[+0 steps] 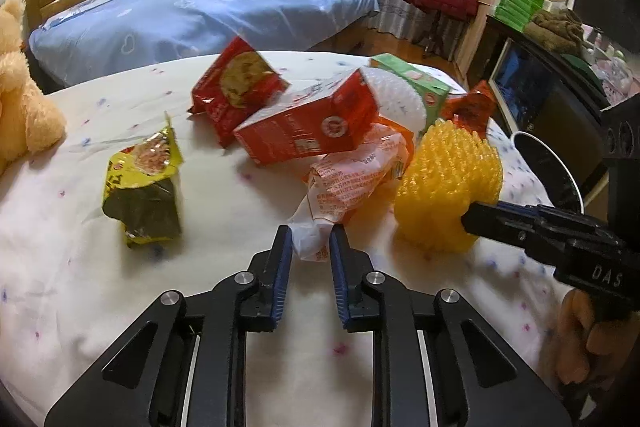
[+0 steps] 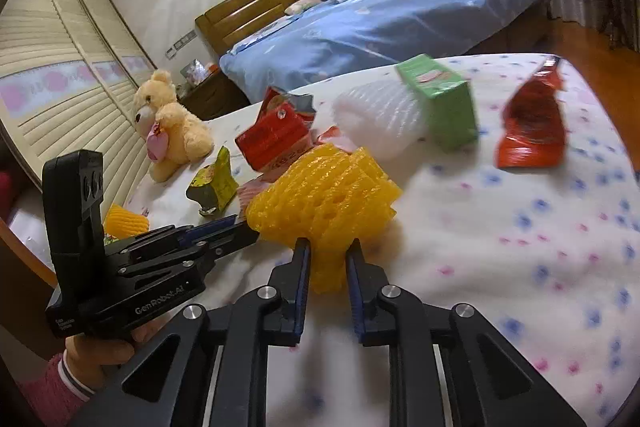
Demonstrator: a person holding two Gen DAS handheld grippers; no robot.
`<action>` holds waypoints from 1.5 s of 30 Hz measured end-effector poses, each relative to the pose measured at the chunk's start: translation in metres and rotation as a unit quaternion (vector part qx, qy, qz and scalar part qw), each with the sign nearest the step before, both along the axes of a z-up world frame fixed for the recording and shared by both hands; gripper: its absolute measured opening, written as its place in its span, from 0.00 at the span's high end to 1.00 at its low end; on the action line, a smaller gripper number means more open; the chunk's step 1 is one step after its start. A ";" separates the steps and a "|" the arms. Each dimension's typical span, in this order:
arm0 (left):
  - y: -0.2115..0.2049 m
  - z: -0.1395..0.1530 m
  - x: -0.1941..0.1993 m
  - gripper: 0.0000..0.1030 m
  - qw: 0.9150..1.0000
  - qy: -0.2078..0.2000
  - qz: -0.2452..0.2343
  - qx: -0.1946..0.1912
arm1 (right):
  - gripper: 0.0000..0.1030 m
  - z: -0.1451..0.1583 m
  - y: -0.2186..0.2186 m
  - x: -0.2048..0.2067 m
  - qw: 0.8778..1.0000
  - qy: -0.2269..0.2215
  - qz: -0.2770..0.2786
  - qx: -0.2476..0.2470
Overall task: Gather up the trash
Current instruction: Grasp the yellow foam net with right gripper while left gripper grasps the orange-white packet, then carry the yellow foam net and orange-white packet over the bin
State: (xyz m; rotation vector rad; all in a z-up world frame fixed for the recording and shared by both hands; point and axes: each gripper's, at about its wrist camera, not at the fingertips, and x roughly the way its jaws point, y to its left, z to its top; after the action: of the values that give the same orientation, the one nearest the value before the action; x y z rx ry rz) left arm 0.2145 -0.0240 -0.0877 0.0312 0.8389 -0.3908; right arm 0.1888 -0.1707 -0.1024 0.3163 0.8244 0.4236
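Observation:
Trash lies scattered on a white flowered bedspread (image 1: 100,287). My left gripper (image 1: 311,239) is shut on the white tail of an orange-white wrapper (image 1: 356,175). My right gripper (image 2: 328,259) is shut on the near edge of a yellow foam net (image 2: 328,191), also seen in the left wrist view (image 1: 448,179). Behind them lie a red carton (image 1: 308,127), a red cookie packet (image 1: 236,83), a green box (image 2: 440,99), a white foam net (image 2: 376,119), a yellow-green wrapper (image 1: 144,183) and a red-orange wrapper (image 2: 532,123).
A plush bear (image 2: 168,123) sits at the bedspread's left edge. A second yellow foam net (image 2: 124,221) lies near the left hand. A dark white-rimmed bin (image 1: 548,167) stands off the right edge, below a screen (image 1: 532,95). A blue bed (image 1: 200,11) is beyond.

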 end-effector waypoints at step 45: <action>-0.145 0.021 -0.056 0.85 0.993 0.001 -0.109 -0.044 | 0.84 0.011 -0.175 -0.101 0.985 -0.010 -0.172 -0.007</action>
State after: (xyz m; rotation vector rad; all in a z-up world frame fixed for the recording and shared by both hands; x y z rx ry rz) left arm 0.1585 -0.1694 -0.0668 0.0400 0.8214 -0.6323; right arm 0.0873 -0.3462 -0.0912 0.4316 0.7347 0.0971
